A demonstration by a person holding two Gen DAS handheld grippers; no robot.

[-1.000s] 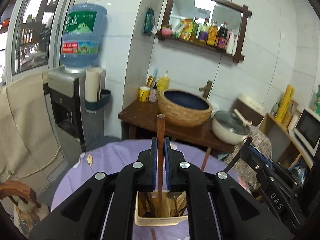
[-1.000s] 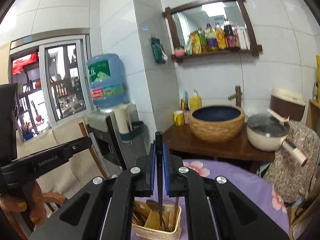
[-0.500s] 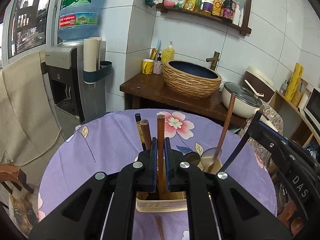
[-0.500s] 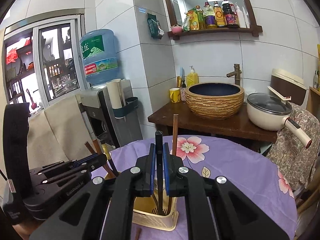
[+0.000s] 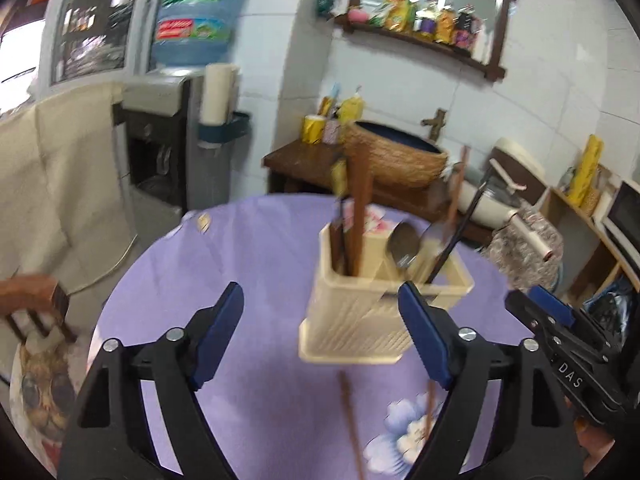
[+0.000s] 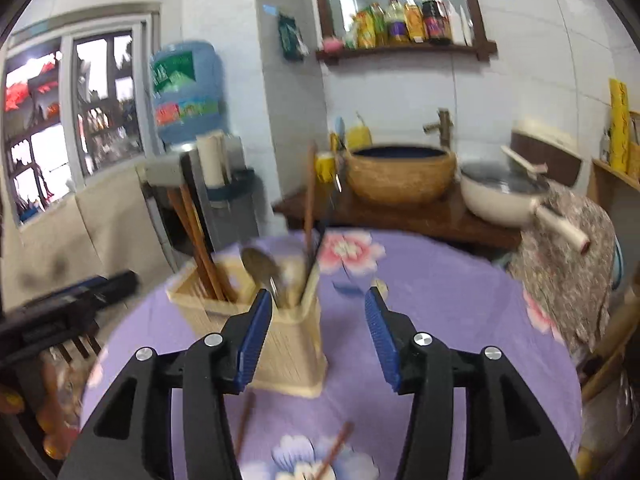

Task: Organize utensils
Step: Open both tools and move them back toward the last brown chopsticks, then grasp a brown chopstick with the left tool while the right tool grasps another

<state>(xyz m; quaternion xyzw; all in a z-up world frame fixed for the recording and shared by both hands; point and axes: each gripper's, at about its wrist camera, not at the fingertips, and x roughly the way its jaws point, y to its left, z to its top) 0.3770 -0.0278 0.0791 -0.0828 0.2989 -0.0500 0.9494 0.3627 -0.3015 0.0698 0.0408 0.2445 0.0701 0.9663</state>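
Both claws wide, holding nothing: left claw point(image 5: 320, 320), right claw point(image 6: 318, 334). Two chopsticks point(image 5: 352, 424) flat on tabletop point(image 5: 248, 248), in front of caddy point(image 5: 360, 320), long axes pointing toward claws; left nearer, by judgement.

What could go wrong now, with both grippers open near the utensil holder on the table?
1. The utensil holder is narrow, with tall handles; a bump from the left gripper or right gripper might tip it.
2. Loose chopsticks lie flat on the tablecloth, probably hard to pinch and easy to push away.
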